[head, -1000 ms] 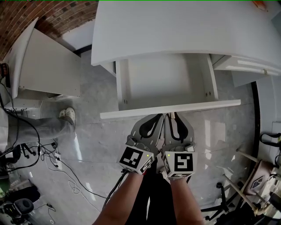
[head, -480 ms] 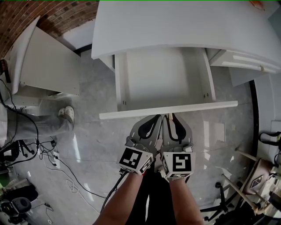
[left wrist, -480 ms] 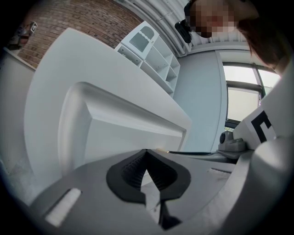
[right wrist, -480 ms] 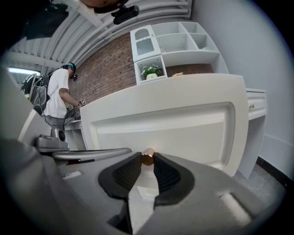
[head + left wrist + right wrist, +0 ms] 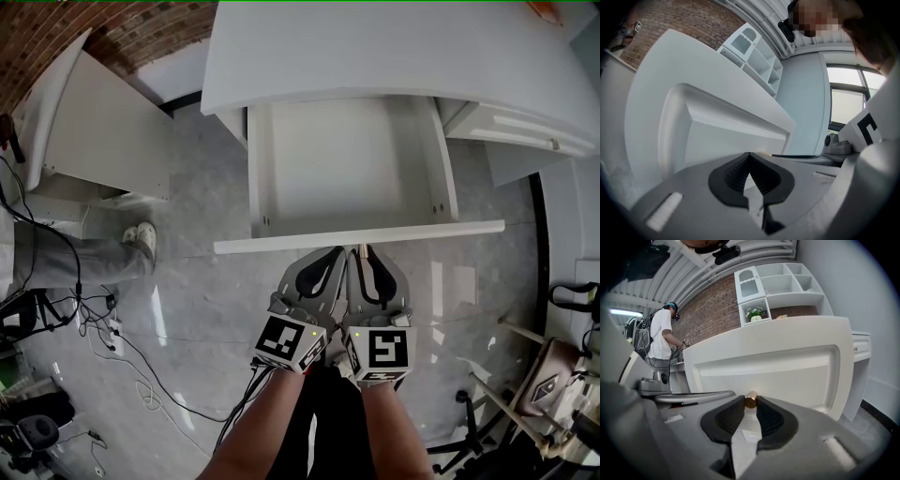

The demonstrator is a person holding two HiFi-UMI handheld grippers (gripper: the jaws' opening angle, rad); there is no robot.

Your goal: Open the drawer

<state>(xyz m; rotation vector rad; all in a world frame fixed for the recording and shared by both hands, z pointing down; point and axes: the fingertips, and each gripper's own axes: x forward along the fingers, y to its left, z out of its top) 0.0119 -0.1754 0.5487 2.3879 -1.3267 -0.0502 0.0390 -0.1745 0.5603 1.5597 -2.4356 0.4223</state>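
The drawer (image 5: 342, 169) stands pulled well out from under the white desk (image 5: 394, 56). At the middle of the drawer's front, the right tongs (image 5: 750, 403) clamp its small brass knob (image 5: 750, 399); just beside the knob, the left tongs (image 5: 750, 157) are closed on nothing

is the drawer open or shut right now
Open: the drawer sticks far out from under the desk top, its bare inside showing from above.
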